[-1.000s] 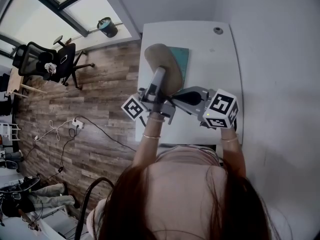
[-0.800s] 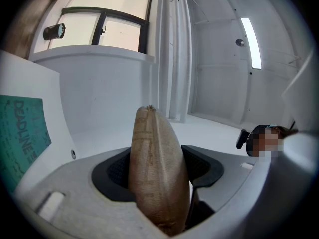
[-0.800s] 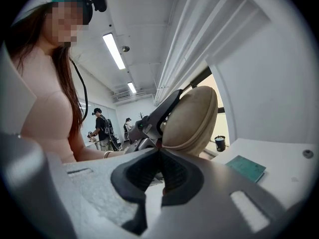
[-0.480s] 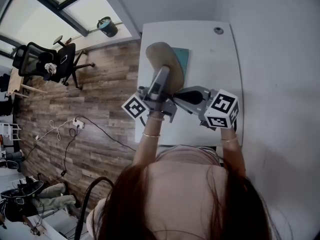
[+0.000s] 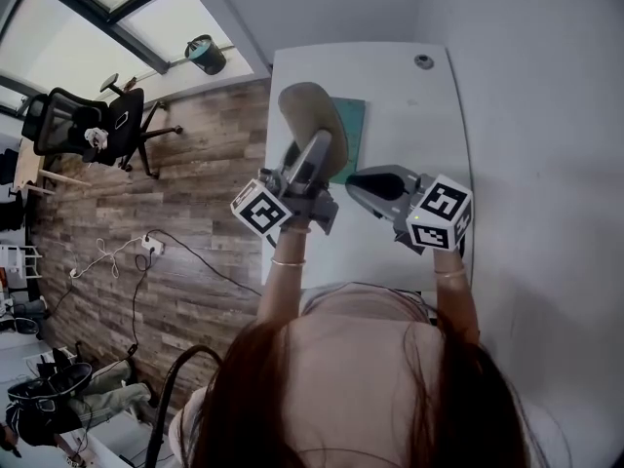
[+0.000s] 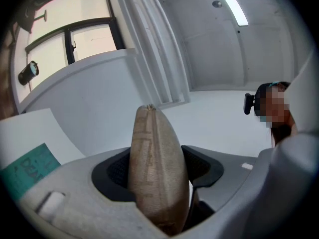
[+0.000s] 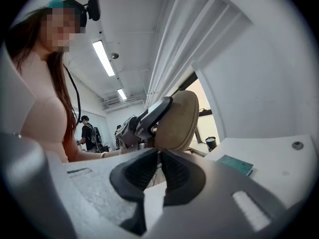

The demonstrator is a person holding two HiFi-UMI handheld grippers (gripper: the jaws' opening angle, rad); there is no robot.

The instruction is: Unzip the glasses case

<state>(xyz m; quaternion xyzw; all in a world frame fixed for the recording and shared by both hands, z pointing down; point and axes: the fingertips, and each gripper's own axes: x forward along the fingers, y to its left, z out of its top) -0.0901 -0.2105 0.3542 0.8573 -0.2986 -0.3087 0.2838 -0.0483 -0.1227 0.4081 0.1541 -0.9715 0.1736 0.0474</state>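
Observation:
A tan fabric glasses case [image 5: 310, 120] is held up over the white table [image 5: 409, 115], standing on edge. My left gripper [image 5: 317, 152] is shut on its lower end. In the left gripper view the case [image 6: 155, 153] fills the gap between the dark pads, its seam facing the camera. My right gripper [image 5: 354, 180] hangs to the right of the case, apart from it. Its jaws have just been opening. In the right gripper view a narrow slit shows between its pads [image 7: 138, 176] with nothing in it; the case [image 7: 177, 121] lies beyond the tips.
A teal booklet [image 5: 347, 130] lies on the table under the case. A round grommet [image 5: 423, 61] sits at the far right corner. A wall runs along the table's right side. Left of the table are wood floor, an office chair [image 5: 97, 120] and a bin [image 5: 205, 52].
My right gripper has drawn back to the right, away from the case and the left gripper. The left gripper has rolled and shifted a little with the case still in it.

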